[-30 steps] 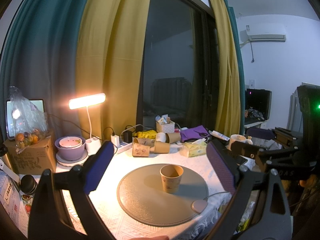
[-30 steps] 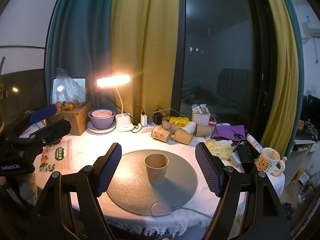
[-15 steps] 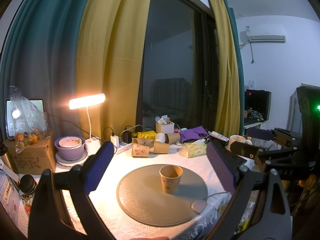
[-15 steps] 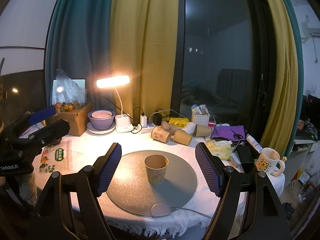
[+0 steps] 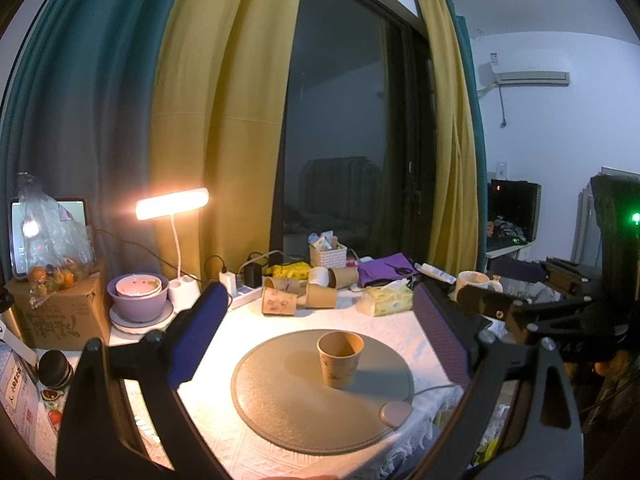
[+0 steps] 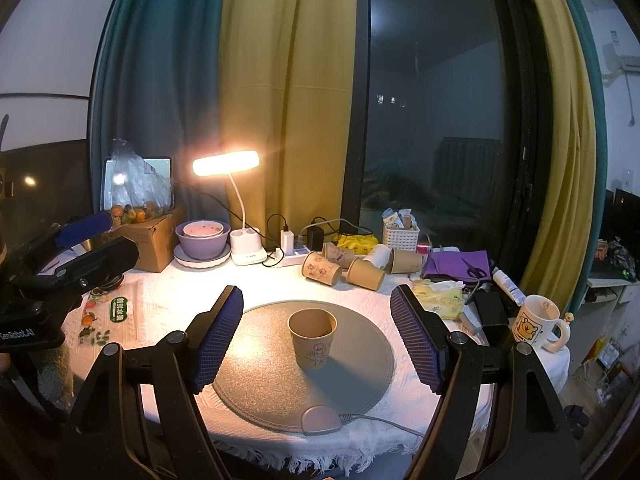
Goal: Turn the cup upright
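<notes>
At the centre of both wrist views, the paper cup (image 5: 340, 359) (image 6: 312, 338) stood upright on the round grey mat (image 5: 280, 400) (image 6: 260, 376), its open mouth facing up and its printed side turned toward the cameras. Nothing touched it. The left gripper (image 5: 316, 336) was spread wide, its blue-padded fingers (image 5: 198, 336) framing the mat from the lower left and lower right of its frame, with the cup lying well beyond the tips and between them. The right gripper (image 6: 317, 332) was likewise spread wide and held nothing; its ribbed pads (image 6: 218, 340) sat to either side of the cup, apart from it. At the far left edge of the right wrist view the other gripper's dark body was visible, and the left wrist view showed its partner at the right edge.

A small pinkish mouse-like device (image 5: 395, 414) (image 6: 321, 420) with a cable rested at the mat's near edge. Toward the back of the white tablecloth (image 6: 160, 304), several more paper cups (image 5: 298, 298) (image 6: 344, 266) lay tipped on their sides in a cluster. Left of them, a lit desk lamp (image 5: 172, 204) (image 6: 225, 163) glowed above a purple bowl (image 5: 138, 298) (image 6: 202, 238) on a plate, beside a cardboard box (image 5: 56, 316) (image 6: 154, 240). A white mug (image 6: 538, 324) with a bear picture stood at the right of the right wrist frame, near a tissue pack (image 6: 438, 300).
</notes>
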`<state>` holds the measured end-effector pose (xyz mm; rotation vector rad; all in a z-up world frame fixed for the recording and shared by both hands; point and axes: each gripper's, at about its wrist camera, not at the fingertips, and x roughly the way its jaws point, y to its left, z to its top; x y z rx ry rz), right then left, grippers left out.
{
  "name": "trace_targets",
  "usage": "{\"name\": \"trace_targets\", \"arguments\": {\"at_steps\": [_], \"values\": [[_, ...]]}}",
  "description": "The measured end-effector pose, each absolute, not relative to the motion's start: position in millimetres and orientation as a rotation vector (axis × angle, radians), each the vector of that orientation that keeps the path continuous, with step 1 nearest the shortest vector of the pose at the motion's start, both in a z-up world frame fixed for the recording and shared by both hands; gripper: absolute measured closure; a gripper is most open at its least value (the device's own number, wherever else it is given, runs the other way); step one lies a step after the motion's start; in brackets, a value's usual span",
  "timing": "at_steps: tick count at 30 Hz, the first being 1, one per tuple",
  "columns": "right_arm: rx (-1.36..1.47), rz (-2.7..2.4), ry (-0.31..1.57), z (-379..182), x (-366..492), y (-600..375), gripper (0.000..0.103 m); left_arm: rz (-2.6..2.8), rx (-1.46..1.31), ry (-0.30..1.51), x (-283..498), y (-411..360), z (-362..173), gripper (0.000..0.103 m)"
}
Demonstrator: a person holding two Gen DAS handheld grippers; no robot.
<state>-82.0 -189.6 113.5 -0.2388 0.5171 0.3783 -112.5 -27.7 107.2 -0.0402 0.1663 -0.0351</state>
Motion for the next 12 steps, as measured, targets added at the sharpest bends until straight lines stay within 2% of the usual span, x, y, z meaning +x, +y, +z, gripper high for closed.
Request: {"name": "trace_targets", "arguments": {"at_steps": [12], "values": [[-0.238, 0.38, 0.517, 113.5, -81.4, -190.2, 0.024, -0.069, -0.047, 0.14, -115.5, -35.3, 111.5, 0.008]]}}
